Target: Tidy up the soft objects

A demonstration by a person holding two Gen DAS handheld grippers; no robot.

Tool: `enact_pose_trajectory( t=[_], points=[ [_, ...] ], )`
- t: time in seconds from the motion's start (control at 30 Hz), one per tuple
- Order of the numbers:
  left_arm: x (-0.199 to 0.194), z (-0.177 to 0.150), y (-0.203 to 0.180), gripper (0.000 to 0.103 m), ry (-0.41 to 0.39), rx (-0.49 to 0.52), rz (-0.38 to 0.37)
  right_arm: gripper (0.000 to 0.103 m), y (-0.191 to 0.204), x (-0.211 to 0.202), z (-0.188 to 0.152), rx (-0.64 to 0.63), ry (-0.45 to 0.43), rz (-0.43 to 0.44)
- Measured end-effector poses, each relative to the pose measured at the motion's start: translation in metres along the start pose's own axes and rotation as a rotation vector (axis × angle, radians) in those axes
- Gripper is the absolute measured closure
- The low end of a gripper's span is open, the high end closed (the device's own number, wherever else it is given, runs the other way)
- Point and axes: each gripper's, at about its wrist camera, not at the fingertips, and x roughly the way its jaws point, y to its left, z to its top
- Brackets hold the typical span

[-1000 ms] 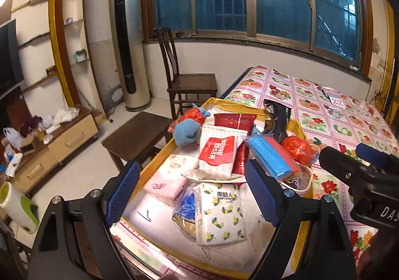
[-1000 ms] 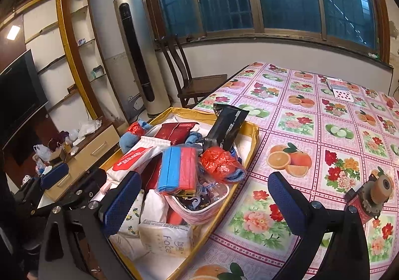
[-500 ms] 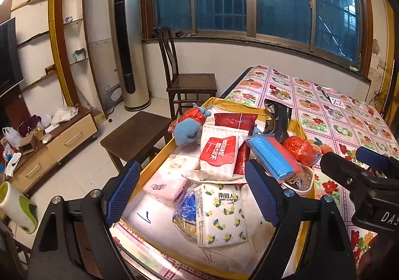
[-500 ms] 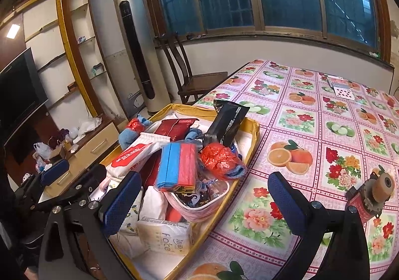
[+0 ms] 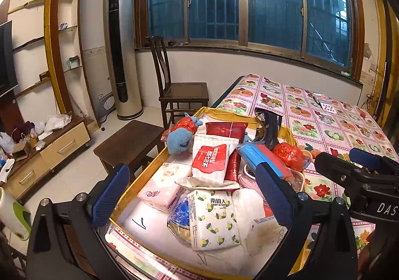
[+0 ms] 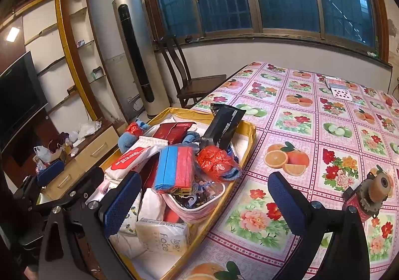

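Soft packets heaped loosely in yellow-rimmed tray [image 5: 159,155]; both hand-held grippers, left [image 5: 192,195] and right [image 6: 202,202], gape empty. I reckon careless grabs topple neighbours.

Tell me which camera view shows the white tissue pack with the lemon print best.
The left wrist view: the lemon-print tissue pack lies face up in the yellow tray, between the open fingers of the left gripper, its whole printed front visible. The right wrist view shows only a sliver of it behind a finger of the right gripper.
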Motion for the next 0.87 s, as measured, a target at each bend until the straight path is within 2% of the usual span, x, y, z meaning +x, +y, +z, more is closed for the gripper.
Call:
enact_pose_trajectory(
  t=[0.1, 0.43, 0.57, 0.87],
  points=[
    [0.001, 0.001, -0.001, 0.0, 0.004, 0.001, -0.012, 0.001, -0.001, -0.002, 0.001, 0.004, -0.007, 0.004],
    [0.001, 0.0, 0.003, 0.0, -0.001, -0.019, 0.02, 0.001, -0.002, -0.005, -0.001, 0.002, -0.008, 0.005],
    [-0.002, 0.0, -0.002, 0.0, -0.017, 0.015, 0.024, 0.001, -0.003, -0.006, -0.002, 0.003, -0.009, 0.007],
    [-0.009, 0.002, -0.014, 0.0, -0.044, 0.037, -0.016, 0.001, -0.016, -0.018, -0.001, 0.025, -0.023, 0.0]
  ],
)
